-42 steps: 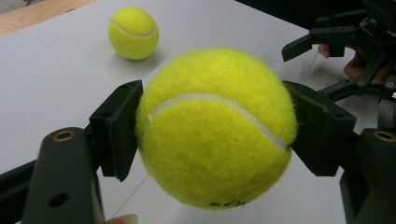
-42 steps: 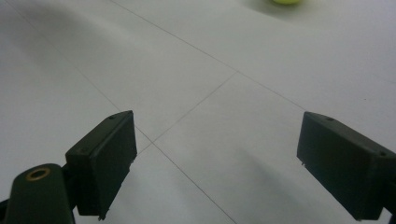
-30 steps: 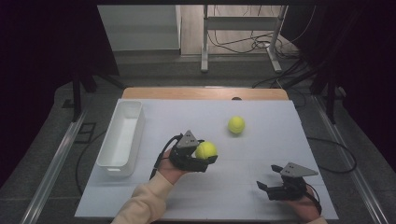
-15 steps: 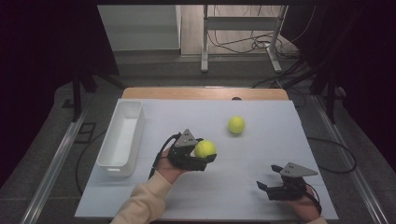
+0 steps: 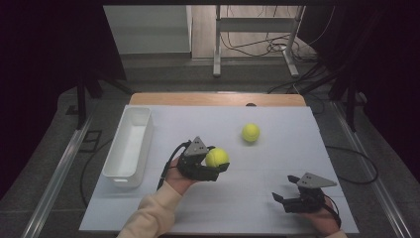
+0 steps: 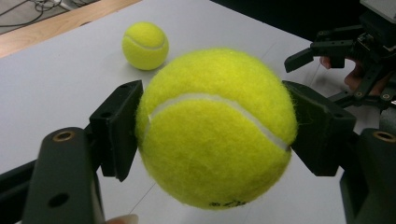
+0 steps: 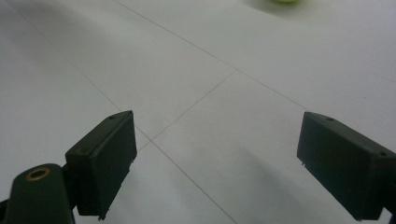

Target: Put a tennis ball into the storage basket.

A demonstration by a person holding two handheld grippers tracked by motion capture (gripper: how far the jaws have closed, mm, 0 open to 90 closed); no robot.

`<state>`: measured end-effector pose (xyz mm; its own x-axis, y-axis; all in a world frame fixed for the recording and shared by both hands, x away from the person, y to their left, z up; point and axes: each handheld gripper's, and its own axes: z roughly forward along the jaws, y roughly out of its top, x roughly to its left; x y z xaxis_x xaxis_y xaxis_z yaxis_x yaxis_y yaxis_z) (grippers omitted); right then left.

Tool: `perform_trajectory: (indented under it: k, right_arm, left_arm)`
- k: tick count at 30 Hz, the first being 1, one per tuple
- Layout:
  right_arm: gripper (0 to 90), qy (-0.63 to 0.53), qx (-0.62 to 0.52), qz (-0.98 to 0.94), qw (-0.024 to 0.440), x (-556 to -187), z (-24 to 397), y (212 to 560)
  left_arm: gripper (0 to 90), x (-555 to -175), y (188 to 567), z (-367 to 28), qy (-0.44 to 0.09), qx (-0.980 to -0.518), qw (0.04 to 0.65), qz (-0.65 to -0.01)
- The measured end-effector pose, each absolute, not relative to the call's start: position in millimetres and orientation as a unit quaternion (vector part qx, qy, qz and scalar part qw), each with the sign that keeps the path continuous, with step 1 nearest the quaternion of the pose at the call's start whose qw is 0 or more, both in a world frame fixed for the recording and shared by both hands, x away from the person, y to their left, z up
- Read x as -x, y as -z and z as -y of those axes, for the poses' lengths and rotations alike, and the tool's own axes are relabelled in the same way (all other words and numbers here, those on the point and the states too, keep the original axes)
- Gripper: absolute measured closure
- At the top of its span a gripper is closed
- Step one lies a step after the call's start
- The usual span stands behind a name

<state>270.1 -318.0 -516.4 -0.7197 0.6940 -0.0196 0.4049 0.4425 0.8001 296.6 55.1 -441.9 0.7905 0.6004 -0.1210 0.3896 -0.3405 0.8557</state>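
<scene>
My left gripper (image 5: 218, 161) is shut on a yellow tennis ball (image 5: 217, 157) and holds it just above the middle of the white table. In the left gripper view both black pads (image 6: 119, 128) press the held tennis ball (image 6: 215, 126) from either side. A second tennis ball (image 5: 251, 132) lies on the table farther back and to the right, also the second tennis ball (image 6: 145, 45) beyond the held one. My right gripper (image 5: 282, 200) rests low near the front right, jaws wide apart; between its pads (image 7: 105, 161) lies bare table.
A white rectangular bin (image 5: 129, 146) stands along the table's left side with nothing visible in it. The white table (image 5: 297, 148) has a wooden strip along its far edge. Dark floor, cables and a metal stand lie beyond the table.
</scene>
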Motion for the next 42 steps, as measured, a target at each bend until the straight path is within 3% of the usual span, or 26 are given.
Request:
perform_trajectory:
  k: [42]
  right_arm:
    - [12.6,-0.409,-0.341,-0.828,0.172,-271.9,318.2,517.9]
  left_arm:
    - [26.3,-301.5,438.1,-56.4,-0.115,-0.804,0.493,-0.311]
